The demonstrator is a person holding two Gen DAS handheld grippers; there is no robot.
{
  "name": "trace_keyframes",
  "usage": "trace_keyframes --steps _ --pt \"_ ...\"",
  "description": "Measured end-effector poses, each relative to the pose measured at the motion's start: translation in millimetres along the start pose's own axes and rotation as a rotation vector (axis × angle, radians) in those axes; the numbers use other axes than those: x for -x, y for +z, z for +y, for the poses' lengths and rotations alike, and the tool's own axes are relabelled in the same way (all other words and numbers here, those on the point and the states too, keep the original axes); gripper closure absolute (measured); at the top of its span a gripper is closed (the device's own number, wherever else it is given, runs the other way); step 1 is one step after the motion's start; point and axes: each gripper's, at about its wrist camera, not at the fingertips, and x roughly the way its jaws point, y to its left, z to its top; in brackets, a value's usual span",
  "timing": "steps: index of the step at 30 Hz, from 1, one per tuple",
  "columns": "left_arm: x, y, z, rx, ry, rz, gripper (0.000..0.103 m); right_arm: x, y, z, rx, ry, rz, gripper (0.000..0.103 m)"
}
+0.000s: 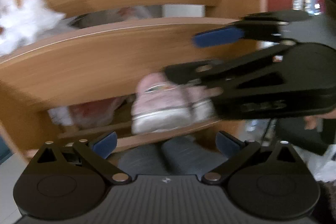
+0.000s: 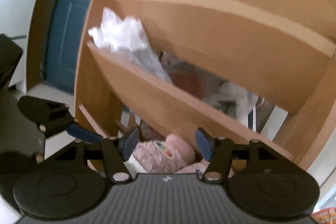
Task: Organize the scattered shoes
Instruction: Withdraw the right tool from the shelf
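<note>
A pair of pink fluffy shoes with white soles stands on a low shelf of a slanted wooden shoe rack. In the left wrist view my right gripper reaches in from the right just above the shoes, its jaws apart. In the right wrist view the nearer pink shoe lies between the blue pads of the right gripper without being pressed. My left gripper hangs open and empty in front of the rack, below the shoes. One of its blue fingers shows at the left of the right wrist view.
White plastic bags and reddish items fill the rack's upper shelf, and more bags sit left of the shoes. Grey ribbed fabric lies under the rack's front edge. A blue door stands left of the rack.
</note>
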Motion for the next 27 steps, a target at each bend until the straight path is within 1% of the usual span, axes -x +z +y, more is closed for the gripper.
trace_keyframes --steps 3,4,5,6,7,8,9,11,13,15,16,17,19,22,23,25,26,27 --pt "10 -4 8 0.031 0.078 0.054 0.0 -4 -7 1 -0.02 0.043 0.013 0.042" --pt "13 -6 10 0.044 0.103 0.067 0.0 -5 -9 1 -0.041 0.063 0.0 0.04" --pt "16 -8 11 0.054 0.122 0.076 0.0 -5 -11 2 -0.066 0.086 -0.017 0.033" --pt "21 -13 12 0.078 0.161 0.096 0.0 -5 -12 3 -0.082 0.103 -0.033 0.028" --pt "27 -18 11 0.097 0.198 0.118 0.0 -3 -13 4 -0.106 0.13 -0.069 0.017" --pt "32 -22 10 0.109 0.227 0.137 0.0 -1 -13 6 -0.134 0.161 -0.112 0.013" --pt "37 -27 9 0.119 0.253 0.153 0.0 0 -13 10 -0.149 0.189 -0.154 0.013" --pt "43 -37 8 0.136 0.302 0.182 0.0 -1 -12 17 -0.156 0.223 -0.202 0.011" --pt "52 -46 6 0.159 0.346 0.212 0.0 -2 -13 27 -0.163 0.266 -0.238 0.007" --pt "66 -58 3 0.205 0.379 0.244 0.0 -4 -14 33 -0.176 0.286 -0.258 0.004" --pt "76 -66 2 0.237 0.393 0.261 0.0 -4 -16 37 -0.195 0.302 -0.276 0.002" --pt "83 -72 2 0.259 0.402 0.272 0.0 -5 -17 43 -0.226 0.317 -0.287 0.001" --pt "100 -87 5 0.316 0.437 0.311 0.0 -9 -18 53 -0.281 0.33 -0.278 0.001" --pt "119 -106 9 0.365 0.508 0.351 0.0 -13 -22 68 -0.352 0.345 -0.249 0.001" --pt "121 -112 11 0.379 0.516 0.353 0.0 -12 -25 74 -0.372 0.361 -0.237 0.001" --pt "122 -124 14 0.397 0.499 0.356 0.0 -7 -31 81 -0.376 0.383 -0.238 0.001" --pt "122 -130 16 0.404 0.488 0.357 0.0 -5 -33 83 -0.352 0.389 -0.238 0.001" --pt "120 -144 17 0.409 0.468 0.357 0.0 -3 -35 86 -0.322 0.393 -0.236 0.001"
